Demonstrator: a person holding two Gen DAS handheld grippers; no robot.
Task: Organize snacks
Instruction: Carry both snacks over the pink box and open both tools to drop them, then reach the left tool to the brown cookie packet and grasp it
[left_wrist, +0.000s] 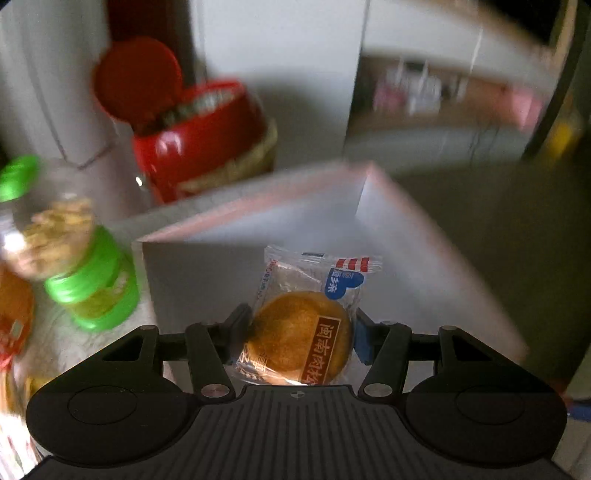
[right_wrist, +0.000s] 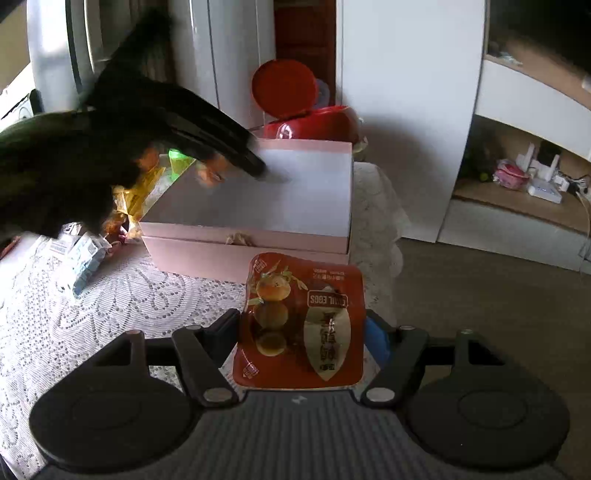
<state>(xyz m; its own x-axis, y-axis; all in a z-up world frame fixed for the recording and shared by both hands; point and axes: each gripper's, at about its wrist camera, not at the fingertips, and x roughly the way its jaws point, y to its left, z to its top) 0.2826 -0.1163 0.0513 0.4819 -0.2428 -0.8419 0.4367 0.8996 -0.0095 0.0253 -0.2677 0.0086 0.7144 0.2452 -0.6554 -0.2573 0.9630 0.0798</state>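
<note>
My left gripper (left_wrist: 301, 332) is shut on a clear-wrapped round golden pastry (left_wrist: 303, 332) and holds it over the open pink box (left_wrist: 229, 266), whose inside is white. In the right wrist view the left gripper (right_wrist: 214, 162) appears as a blurred dark shape over the far left of the pink box (right_wrist: 258, 206). My right gripper (right_wrist: 301, 332) is shut on a red quail-egg packet (right_wrist: 301, 325), held in front of the box's near wall, above the lace tablecloth (right_wrist: 110, 295).
A red tin with its round lid open (left_wrist: 192, 147) stands behind the box, also in the right wrist view (right_wrist: 314, 118). A green-lidded clear jar (left_wrist: 74, 258) lies left of the box. Loose snack packets (right_wrist: 85, 254) lie at the left. Floor and shelves are to the right.
</note>
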